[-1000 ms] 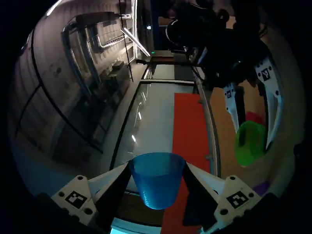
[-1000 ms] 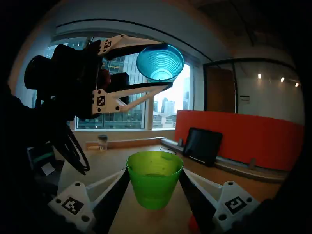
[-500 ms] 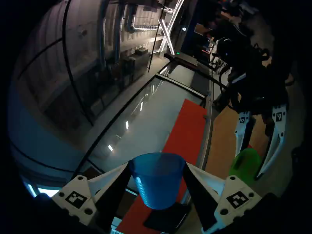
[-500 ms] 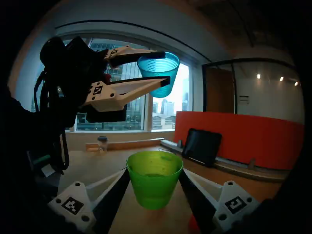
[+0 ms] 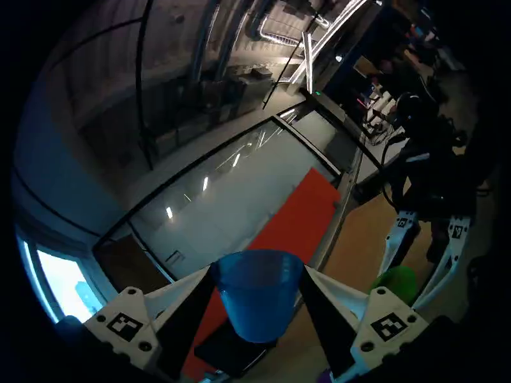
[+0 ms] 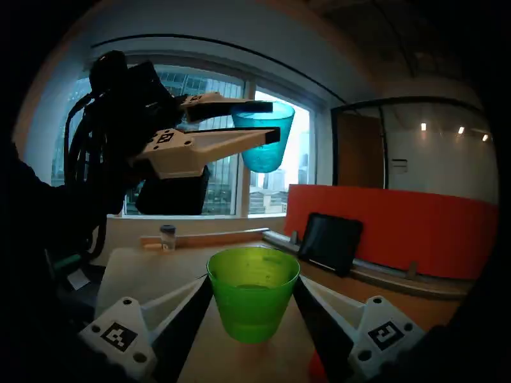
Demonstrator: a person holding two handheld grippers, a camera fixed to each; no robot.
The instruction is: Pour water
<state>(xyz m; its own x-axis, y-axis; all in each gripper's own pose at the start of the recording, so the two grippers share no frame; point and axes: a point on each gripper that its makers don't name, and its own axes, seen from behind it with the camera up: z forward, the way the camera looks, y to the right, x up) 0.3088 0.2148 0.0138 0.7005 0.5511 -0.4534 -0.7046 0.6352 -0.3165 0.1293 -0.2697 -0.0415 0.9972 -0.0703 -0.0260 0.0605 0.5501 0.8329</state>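
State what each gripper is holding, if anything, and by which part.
The left gripper holds the blue cup by its side wall, fingers pressing opposite sides; the right gripper holds the green cup the same way.

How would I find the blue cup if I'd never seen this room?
Look at the big window behind the wooden table. Up in front of its panes, a white claw holds a see-through blue cup upright in the air. The green cup is lower down; this one is blue and highest.
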